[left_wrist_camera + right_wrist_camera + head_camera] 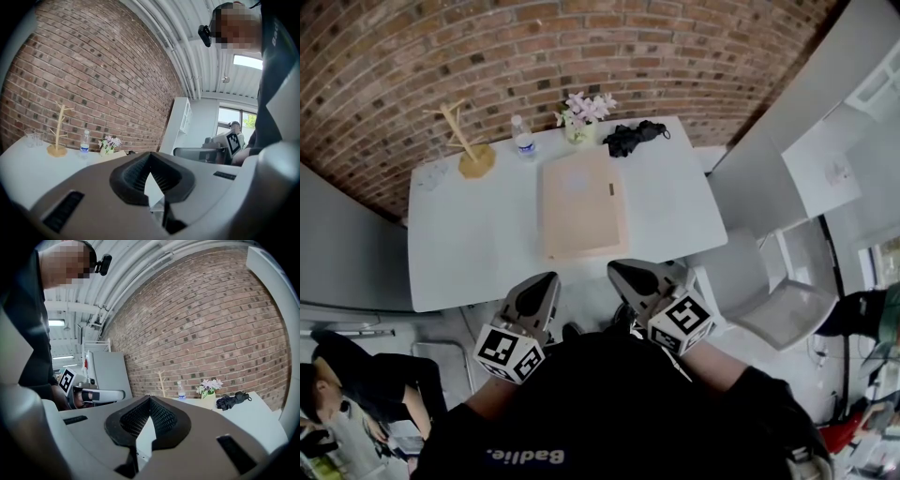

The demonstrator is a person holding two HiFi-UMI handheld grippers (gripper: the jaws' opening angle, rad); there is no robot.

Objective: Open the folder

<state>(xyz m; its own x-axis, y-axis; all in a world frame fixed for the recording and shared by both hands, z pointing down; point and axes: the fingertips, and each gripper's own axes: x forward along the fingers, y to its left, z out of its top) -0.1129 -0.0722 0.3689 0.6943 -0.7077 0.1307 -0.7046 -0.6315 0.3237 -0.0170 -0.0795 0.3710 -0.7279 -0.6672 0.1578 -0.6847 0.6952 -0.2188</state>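
Observation:
A closed tan folder point(581, 206) lies flat in the middle of the white table point(469, 253), with a small dark clasp near its right edge. My left gripper point(551, 277) and right gripper point(614, 268) hang side by side in front of my body, just short of the table's near edge and apart from the folder. In the left gripper view the left gripper point(150, 153) has its jaws met at the tip with nothing between them. The right gripper point(150, 397) in its own view looks the same, empty with its jaws together.
Along the table's far edge stand a wooden mug tree point(473, 155), a water bottle point(523, 141), a small vase of flowers point(586, 111) and a black bundle point(633, 136). A brick wall rises behind. A white chair point(787, 300) stands at the right, and a person point(337, 394) sits lower left.

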